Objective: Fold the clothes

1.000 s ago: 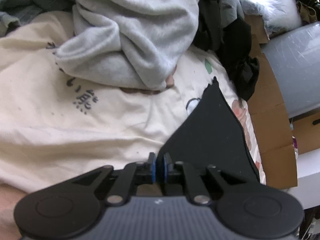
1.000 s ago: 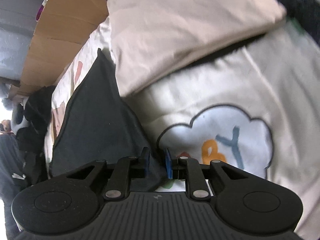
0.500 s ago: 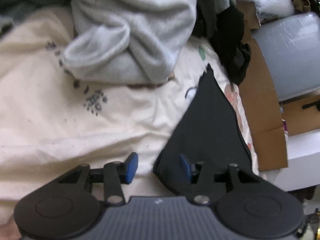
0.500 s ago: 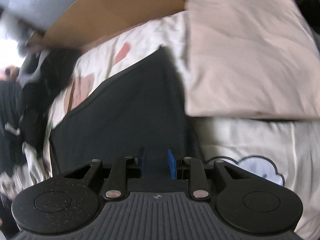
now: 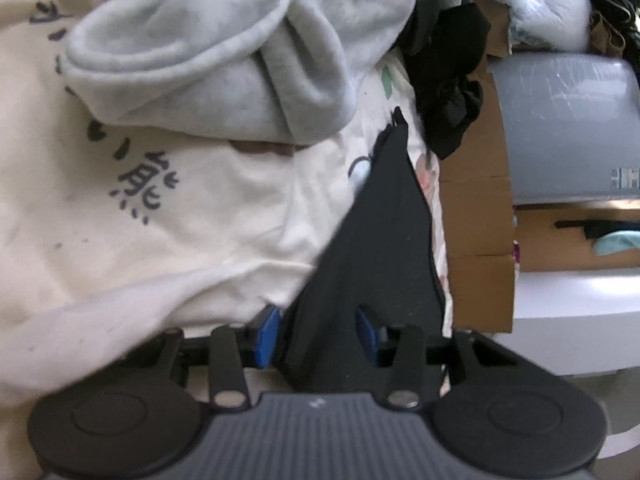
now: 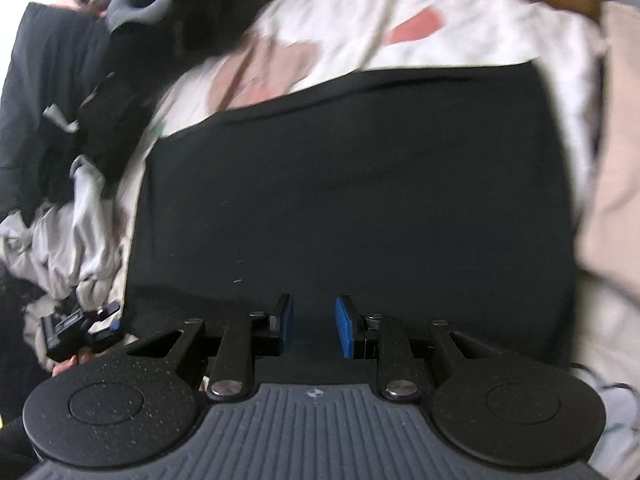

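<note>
The left gripper had its jaws spread wide, the near corner of the black garment lying loose between the 2 blue pads without being pinched. The garment lay on the printed sheet, beside a cream shirt with dark lettering, with a grey sweatshirt heaped farther back. Cardboard stood along the sheet's edge. In the right wrist view, the right gripper hung with its jaws parted and gripping nothing, low over the near edge of the black garment, which lay spread flat. A beige folded piece touched its right side.
</note>
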Demonstrator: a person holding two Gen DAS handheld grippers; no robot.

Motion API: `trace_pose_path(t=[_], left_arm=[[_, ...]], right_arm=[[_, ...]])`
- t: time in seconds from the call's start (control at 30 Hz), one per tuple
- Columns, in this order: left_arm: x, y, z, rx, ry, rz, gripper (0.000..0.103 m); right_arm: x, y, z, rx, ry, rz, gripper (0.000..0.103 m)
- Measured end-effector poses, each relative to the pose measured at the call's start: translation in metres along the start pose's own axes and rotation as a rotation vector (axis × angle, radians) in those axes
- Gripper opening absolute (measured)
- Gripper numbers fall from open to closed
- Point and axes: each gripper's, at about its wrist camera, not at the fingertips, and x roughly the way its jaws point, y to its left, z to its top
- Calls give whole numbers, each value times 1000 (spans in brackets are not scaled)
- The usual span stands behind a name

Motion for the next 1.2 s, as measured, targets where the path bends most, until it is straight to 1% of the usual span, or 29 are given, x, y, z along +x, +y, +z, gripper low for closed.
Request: trace_pose_path(t=[0.13, 0.23, 0.3, 0.33, 0.37, 0.4, 0.43, 0.47, 0.57, 0.7, 0.77, 0.87, 1.03, 1.2], left_arm=[[4, -1, 1, 2, 15, -18, 44], [8, -2, 1, 3, 27, -31, 42], [10, -2, 1, 4, 34, -40, 37], [11, -3, 1, 5, 38, -44, 29], [10, -3, 1, 6, 38, -47, 18], [9, -2, 1, 9, 35, -48, 14], [7, -3, 0, 12, 30, -48, 7], [6, -3, 0, 15, 23, -49, 4], [1, -4, -1, 17, 10, -61, 4], [-2, -7, -3, 21, 8, -70, 4], [-1, -7, -4, 20, 12, -67, 7], [2, -4, -5, 19, 23, -55, 14], [8, -5, -9, 23, 38, -57, 14], [11, -5, -9, 16, 30, -64, 14]], right_arm=[[32, 22, -1, -69, 48, 49, 25], [56, 33, -7, -92, 92, 82, 24], [71, 44, -12, -147, 120, 97, 24], [77, 50, -17, -190, 133, 95, 24], [84, 58, -23, -237, 144, 90, 24], [90, 64, -28, -273, 154, 87, 24], [96, 69, -32, -304, 164, 84, 24], [102, 75, -37, -335, 173, 80, 24], [117, 92, -49, -422, 195, 71, 24], [132, 111, -62, -521, 200, 63, 24], [138, 121, -65, -558, 199, 61, 24], [149, 132, -66, -586, 195, 63, 24], [168, 160, -67, -618, 183, 66, 23], [183, 198, -64, -643, 172, 68, 22]])
